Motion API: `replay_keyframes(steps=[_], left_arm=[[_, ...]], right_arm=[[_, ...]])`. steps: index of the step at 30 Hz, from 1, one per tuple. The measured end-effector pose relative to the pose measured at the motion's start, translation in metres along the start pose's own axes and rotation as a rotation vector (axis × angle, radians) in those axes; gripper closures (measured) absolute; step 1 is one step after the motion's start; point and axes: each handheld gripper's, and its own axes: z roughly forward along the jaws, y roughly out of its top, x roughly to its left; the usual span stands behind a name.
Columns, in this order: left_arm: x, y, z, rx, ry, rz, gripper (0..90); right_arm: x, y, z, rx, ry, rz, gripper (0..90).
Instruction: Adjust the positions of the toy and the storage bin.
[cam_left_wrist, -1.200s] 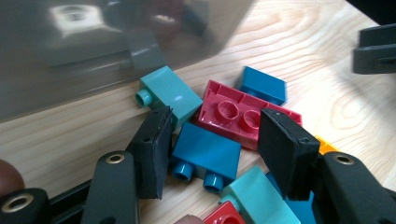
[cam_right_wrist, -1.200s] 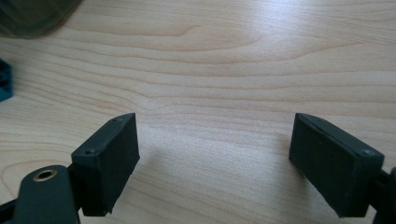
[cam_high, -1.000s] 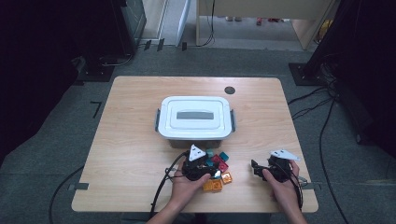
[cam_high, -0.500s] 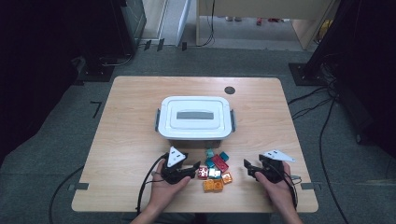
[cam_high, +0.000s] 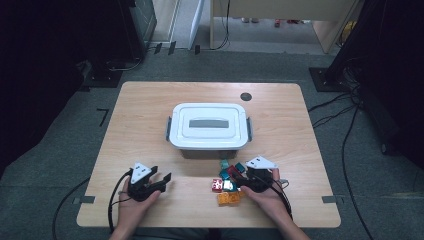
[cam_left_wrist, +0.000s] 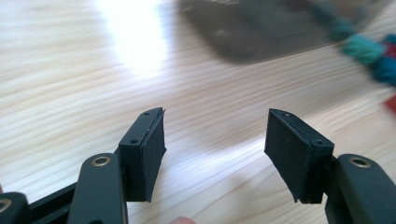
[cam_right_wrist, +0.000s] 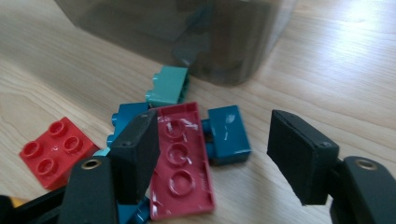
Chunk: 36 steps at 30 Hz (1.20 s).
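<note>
- The left gripper (cam_high: 161, 179) had a black body with a grey three-cornered plate on top.
- A black cable trailed from it toward the table's near edge.
- The right gripper (cam_high: 239, 176) was black too, with the same grey plate.
- The jaws were flat black blocks with small screw holes and brass rivets at their arms.
- Both forearms were bare, with no sleeves.

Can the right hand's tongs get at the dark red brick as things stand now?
Probably yes. The right tongs are open, with the dark red brick lying upside down between them, beside one pad. Neighbouring blue bricks crowd it, but nothing covers it.
</note>
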Motion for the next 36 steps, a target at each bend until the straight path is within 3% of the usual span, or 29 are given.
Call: replay_keyframes(steps=[3, 8, 13, 16, 18, 22, 28, 33, 36], left_arm=[[0.012, -0.004, -0.006, 0.022, 0.035, -0.011, 38.2], [0.025, -0.006, -0.010, 0.052, 0.062, -0.055, 35.4], [0.027, -0.004, -0.011, 0.054, 0.078, -0.071, 34.6], [0.026, 0.002, -0.015, 0.022, 0.061, -0.105, 35.8], [0.023, 0.010, -0.019, -0.013, 0.034, -0.119, 37.7], [0.014, 0.029, -0.023, -0.060, -0.004, -0.099, 38.7], [0.000, 0.059, -0.022, -0.111, -0.030, -0.084, 34.5], [-0.014, 0.086, -0.015, -0.126, -0.059, -0.083, 27.7], [-0.024, 0.098, -0.011, -0.128, -0.071, -0.060, 26.4]], right_arm=[[-0.001, -0.004, 0.003, 0.025, -0.030, -0.011, 38.1], [-0.015, -0.008, -0.002, 0.034, -0.043, 0.035, 38.8], [-0.025, -0.010, -0.013, 0.005, -0.015, 0.070, 36.2], [-0.029, -0.004, -0.022, -0.030, -0.014, 0.081, 35.4], [-0.031, 0.001, -0.029, -0.058, -0.018, 0.094, 35.4], [-0.037, 0.017, -0.042, -0.111, -0.036, 0.092, 35.5], [-0.044, 0.049, -0.060, -0.180, -0.055, 0.100, 36.1], [-0.042, 0.077, -0.066, -0.220, -0.065, 0.103, 35.9], [-0.042, 0.091, -0.066, -0.230, -0.063, 0.123, 36.0]])
